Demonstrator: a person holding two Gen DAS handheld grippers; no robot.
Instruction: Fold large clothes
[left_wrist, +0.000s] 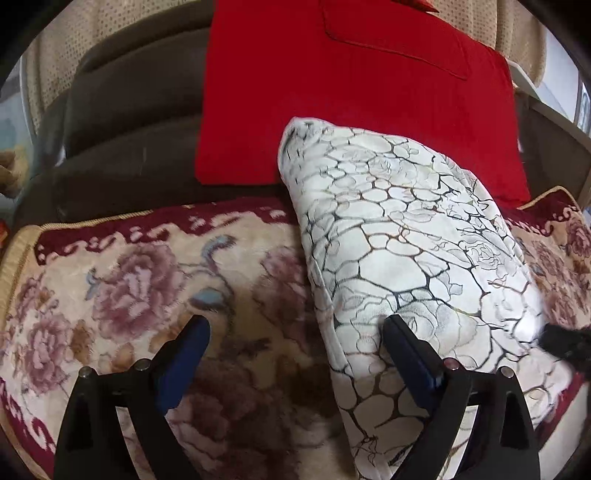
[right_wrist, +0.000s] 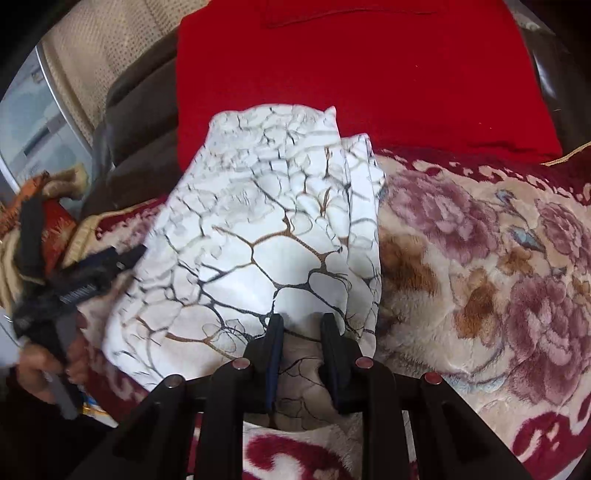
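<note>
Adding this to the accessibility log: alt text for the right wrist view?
The right gripper, jaws narrowly parted with a fold of a white cloth veined in black and gold between them, works over a floral blanket. A red cushion lies behind, and the left gripper shows blurred at the left edge.

White black-veined garment (right_wrist: 258, 229), red cushion (left_wrist: 351, 92), pink-floral cream blanket (left_wrist: 129, 288).

Both wrist views look closely down at one white garment (left_wrist: 406, 258).

Soft even daylight, fisheye-warped dark corners, slight motion blur
</note>
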